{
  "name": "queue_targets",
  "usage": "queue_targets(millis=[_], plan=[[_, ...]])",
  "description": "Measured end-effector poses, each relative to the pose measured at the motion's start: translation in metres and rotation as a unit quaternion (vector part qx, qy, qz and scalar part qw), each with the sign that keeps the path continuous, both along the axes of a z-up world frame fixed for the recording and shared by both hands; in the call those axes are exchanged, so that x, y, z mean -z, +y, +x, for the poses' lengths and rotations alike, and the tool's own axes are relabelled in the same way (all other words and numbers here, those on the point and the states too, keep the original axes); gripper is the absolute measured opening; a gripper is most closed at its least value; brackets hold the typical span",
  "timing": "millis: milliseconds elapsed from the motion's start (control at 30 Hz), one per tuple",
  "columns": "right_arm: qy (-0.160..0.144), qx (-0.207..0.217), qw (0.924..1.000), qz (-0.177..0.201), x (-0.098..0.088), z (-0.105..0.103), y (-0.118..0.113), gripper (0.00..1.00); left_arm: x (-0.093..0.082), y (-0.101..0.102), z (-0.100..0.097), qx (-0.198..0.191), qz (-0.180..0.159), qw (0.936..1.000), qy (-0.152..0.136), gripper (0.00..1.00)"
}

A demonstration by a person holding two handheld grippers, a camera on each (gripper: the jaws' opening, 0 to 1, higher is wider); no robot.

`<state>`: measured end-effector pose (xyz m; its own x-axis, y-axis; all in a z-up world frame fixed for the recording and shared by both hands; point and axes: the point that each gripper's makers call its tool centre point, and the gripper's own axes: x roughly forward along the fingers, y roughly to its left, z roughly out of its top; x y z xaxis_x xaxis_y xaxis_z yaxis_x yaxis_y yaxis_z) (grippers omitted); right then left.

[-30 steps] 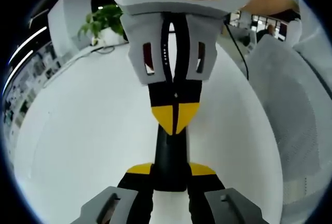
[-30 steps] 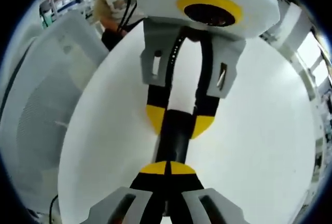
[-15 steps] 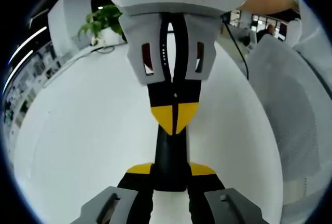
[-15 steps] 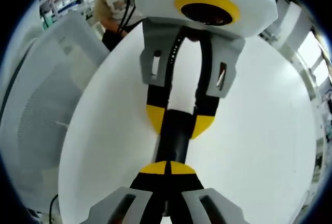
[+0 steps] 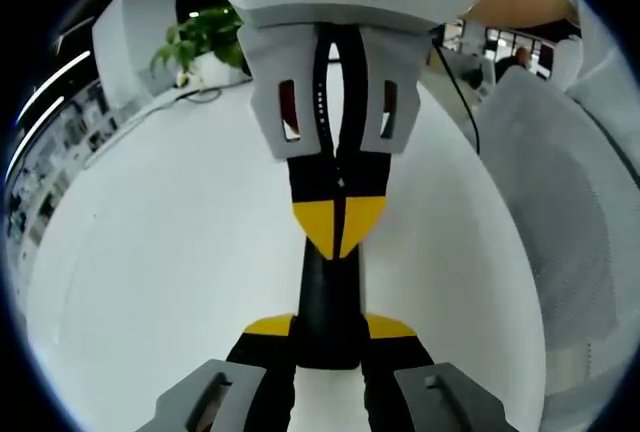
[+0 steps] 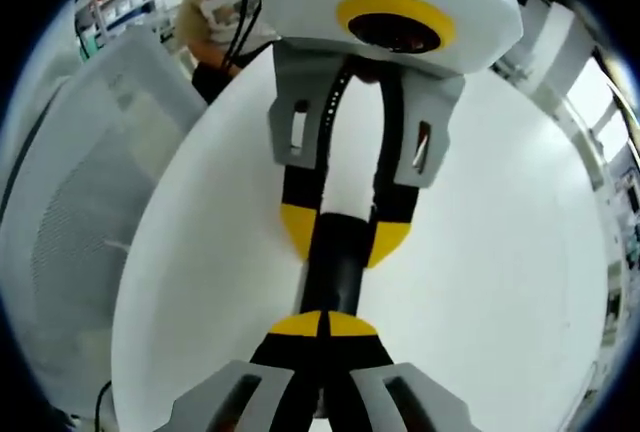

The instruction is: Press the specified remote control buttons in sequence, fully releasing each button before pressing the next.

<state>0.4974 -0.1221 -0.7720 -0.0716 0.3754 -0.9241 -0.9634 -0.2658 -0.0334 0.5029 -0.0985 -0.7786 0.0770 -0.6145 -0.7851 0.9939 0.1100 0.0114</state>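
Clamping a black remote (no legible writing), left hand-held gripper faces the closed right one.

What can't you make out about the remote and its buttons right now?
Buttons: the remote reads as plain black in both views, with no keys or labels readable.
Pressed key: in the left gripper view, the shut right claw covers the spot, so contact cannot be confirmed.
Remote's ends: one is hidden inside the left claw, the other under the right claw.
Person: in the right gripper view, cut off by the edge.
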Motion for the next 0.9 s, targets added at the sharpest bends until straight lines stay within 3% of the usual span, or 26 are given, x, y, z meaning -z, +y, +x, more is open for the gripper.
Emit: queue_targets(millis=[700,900], plan=[[-0.019,-0.008,0.9998,-0.004,-0.002,0.002,-0.003,0.0,0.0,0.0,0.0,-0.001,0.003,1.0,-0.001,0.24],[-0.023,0.002,0.9996,0.016,-0.015,0.004,-0.001,0.0,0.0,-0.001,0.0,-0.001,0.003,1.0,-0.001,0.24]])
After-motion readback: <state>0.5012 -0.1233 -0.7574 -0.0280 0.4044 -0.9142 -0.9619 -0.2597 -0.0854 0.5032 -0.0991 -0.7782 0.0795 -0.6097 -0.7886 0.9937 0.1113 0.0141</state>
